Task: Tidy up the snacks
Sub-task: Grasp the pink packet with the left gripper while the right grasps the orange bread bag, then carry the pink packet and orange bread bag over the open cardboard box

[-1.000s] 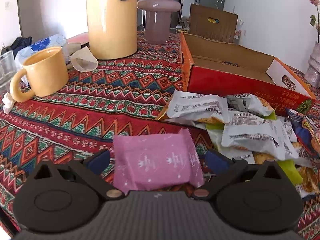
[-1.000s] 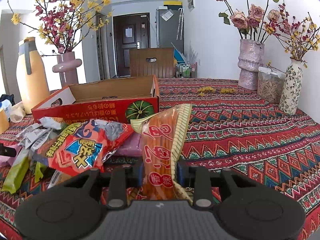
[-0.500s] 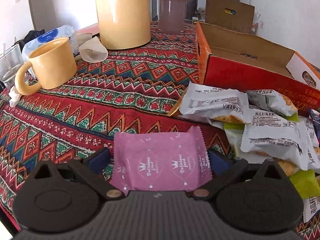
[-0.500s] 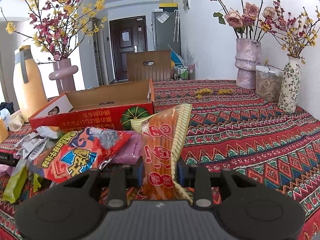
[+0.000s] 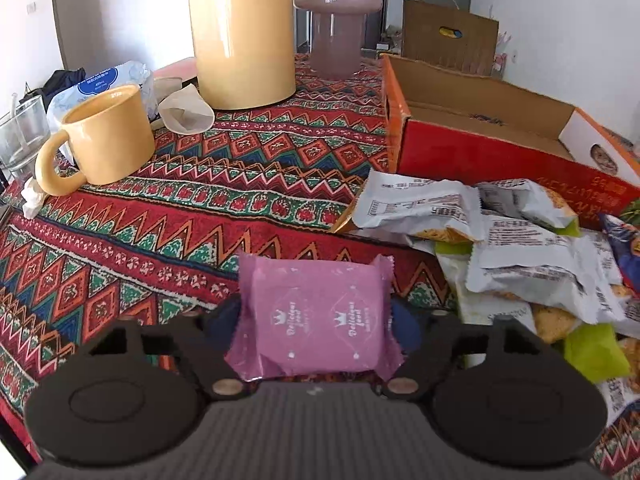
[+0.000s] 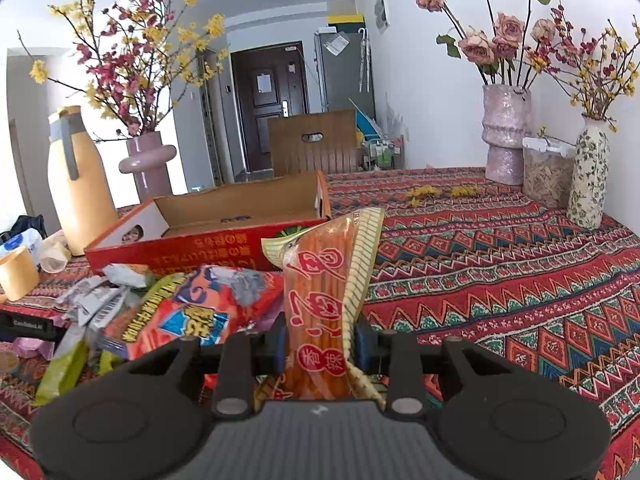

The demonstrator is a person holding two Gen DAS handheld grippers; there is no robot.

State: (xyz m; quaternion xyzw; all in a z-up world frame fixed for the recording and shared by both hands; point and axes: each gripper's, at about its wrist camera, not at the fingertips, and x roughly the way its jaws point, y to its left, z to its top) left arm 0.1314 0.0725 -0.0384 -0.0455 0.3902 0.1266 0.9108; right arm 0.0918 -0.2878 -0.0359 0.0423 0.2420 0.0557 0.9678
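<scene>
The patterned tablecloth (image 5: 248,184) is spread under everything, and the open red cardboard box (image 5: 492,160) is seen at the back, apparently empty, with printed characters along its side that cannot be made out. A heap of snack packets (image 5: 520,248) is piled just in front of it. The pick-up step is judged to be in hand: the orange stick-snack bag (image 6: 324,304), printed with red characters, is clamped upright in the right gripper (image 6: 320,344), while the left gripper (image 5: 316,320) is being closed around the pink wafer packet (image 5: 316,316), its pads already meeting the wrapper's edges. Something like "Delicious food" is read under small crowns there. Next, a lift and a carry over the box wall are called for.
</scene>
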